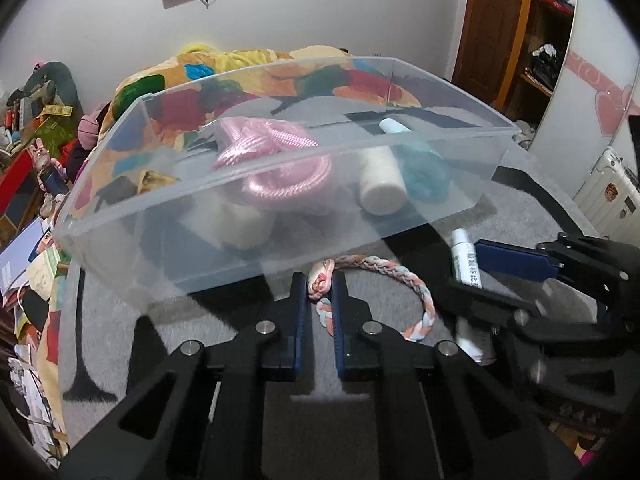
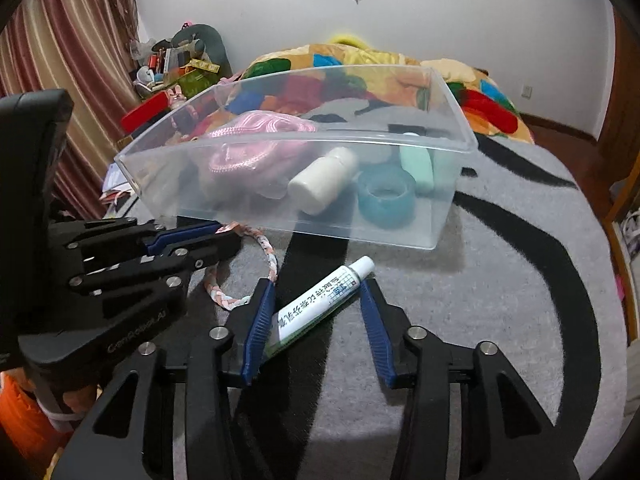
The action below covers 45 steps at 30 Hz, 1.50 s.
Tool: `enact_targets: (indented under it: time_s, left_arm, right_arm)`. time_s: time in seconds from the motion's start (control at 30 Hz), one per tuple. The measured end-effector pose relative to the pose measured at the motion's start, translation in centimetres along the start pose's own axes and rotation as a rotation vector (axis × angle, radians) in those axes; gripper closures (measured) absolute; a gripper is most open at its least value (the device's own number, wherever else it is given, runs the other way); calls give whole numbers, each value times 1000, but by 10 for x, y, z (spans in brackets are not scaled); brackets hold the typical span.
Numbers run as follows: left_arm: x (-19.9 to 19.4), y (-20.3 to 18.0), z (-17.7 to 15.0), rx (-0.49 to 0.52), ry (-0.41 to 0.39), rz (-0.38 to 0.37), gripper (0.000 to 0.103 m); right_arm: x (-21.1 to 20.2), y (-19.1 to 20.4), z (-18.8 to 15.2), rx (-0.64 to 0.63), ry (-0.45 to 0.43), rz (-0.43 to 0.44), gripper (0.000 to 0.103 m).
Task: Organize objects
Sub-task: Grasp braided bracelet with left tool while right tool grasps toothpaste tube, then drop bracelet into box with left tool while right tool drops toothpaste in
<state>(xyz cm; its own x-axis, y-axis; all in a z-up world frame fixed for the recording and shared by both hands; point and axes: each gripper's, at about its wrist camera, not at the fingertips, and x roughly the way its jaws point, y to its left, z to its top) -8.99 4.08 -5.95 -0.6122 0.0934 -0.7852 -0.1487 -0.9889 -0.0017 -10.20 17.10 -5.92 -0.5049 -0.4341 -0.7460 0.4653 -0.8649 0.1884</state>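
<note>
A clear plastic bin (image 1: 160,248) (image 2: 304,228) sits on a grey and black rug. It holds a pink rope (image 1: 276,148) (image 2: 244,156), a white bottle (image 1: 382,184) (image 2: 324,180), a teal tape roll (image 2: 386,196) and a mint tube (image 2: 416,164). My left gripper (image 1: 321,280) (image 2: 218,236) is shut on the knot of a braided pastel ring (image 1: 420,292) (image 2: 264,248) lying before the bin. My right gripper (image 2: 318,284) (image 1: 464,268) is open, its fingers on either side of a white ointment tube (image 2: 316,308) (image 1: 464,260) on the rug.
A colourful blanket (image 2: 360,60) lies behind the bin. Cluttered boxes and books (image 1: 28,240) stand at the left. A wooden shelf (image 1: 532,40) and a white suitcase (image 1: 608,188) stand at the right. Curtains (image 2: 60,60) hang at the left.
</note>
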Motion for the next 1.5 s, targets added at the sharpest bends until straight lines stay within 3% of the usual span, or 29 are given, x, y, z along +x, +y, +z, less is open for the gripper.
enact_targets:
  time_s: [0.17,0.43,0.8,1.1,1.37,1.47,1.5]
  left_arm:
    - [-16,13,-16,-53,-26,-30,93]
    - [-52,37,-15,-112,-93,-52,93]
    - [-86,61,35,-152,-225,-7,93]
    - [-53,96,67,-246,-181,73,93]
    - [-25,95,70,-222,-130,86,92]
    - [-26,88,66,-198,-127,85,87]
    - [-27,87,64,-191,-128,79,81]
  right_arm:
    - [-1,1,-3,-15,3,-3,88]
    - [-20,5,-6,-40,-35,26,88]
    - [-65,12,38,-46,-205,32,88]
    - [-21,6,81,-18,-162,5,88]
    - [8,10,95,-32,-110,8,88]
    - [14,15,93,-57,-81,20,86]
    - [14,16,91,-61,-85,7,85]
